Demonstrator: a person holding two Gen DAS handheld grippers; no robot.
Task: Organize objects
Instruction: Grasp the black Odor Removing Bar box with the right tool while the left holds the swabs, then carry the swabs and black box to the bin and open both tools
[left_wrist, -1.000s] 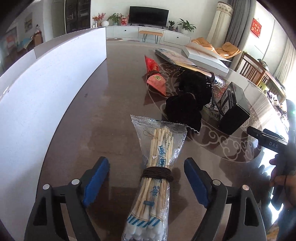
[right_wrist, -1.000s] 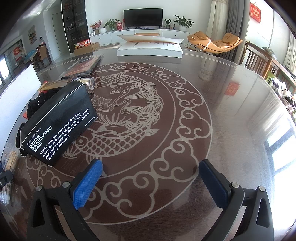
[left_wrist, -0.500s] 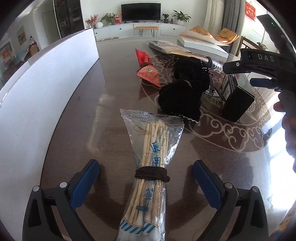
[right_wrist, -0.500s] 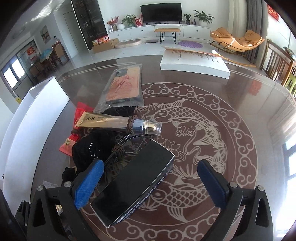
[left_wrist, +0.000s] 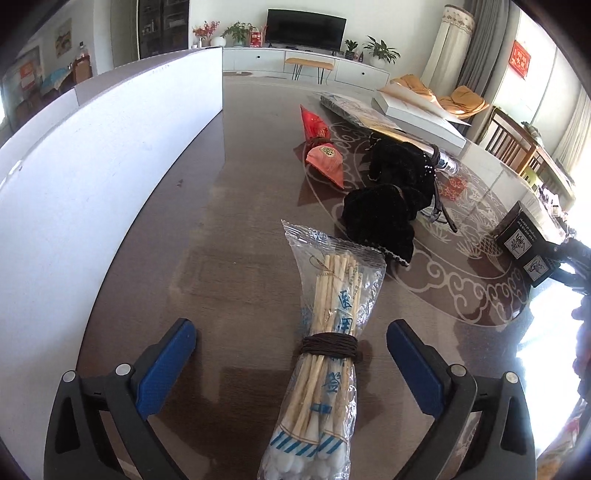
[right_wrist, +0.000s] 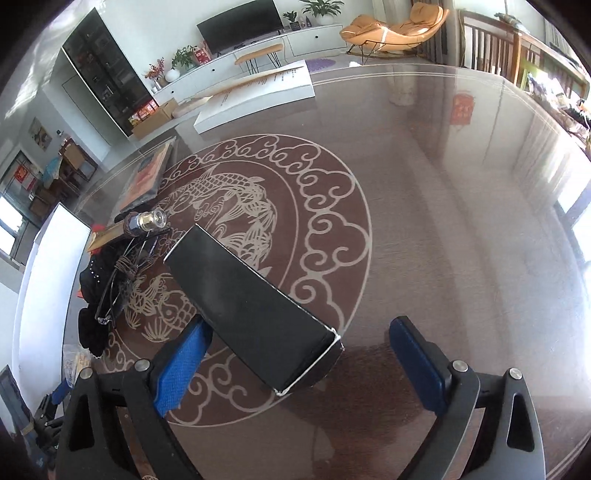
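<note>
A clear bag of cotton swabs (left_wrist: 328, 343), tied with a dark cord, lies on the brown table between the wide-open jaws of my left gripper (left_wrist: 291, 365). A black box (right_wrist: 251, 306) lies flat between the wide-open jaws of my right gripper (right_wrist: 299, 369), close to the left pad, untouched as far as I can see. The box also shows at the right in the left wrist view (left_wrist: 524, 243). Black cloth (left_wrist: 384, 214), red pouches (left_wrist: 325, 158) and a tube with a clear cap (right_wrist: 147, 221) lie beyond.
A tall white panel (left_wrist: 92, 177) stands along the table's left side. A white flat box (right_wrist: 258, 96) and a wrapped flat packet (right_wrist: 147, 177) lie at the far side. Glasses (right_wrist: 118, 288) rest by the black cloth. The table (right_wrist: 443, 221) has a fish pattern.
My right gripper has come down and forward, so the black box now sits between its jaws. My left gripper has shifted slightly; the swab bag stays between its jaws.
</note>
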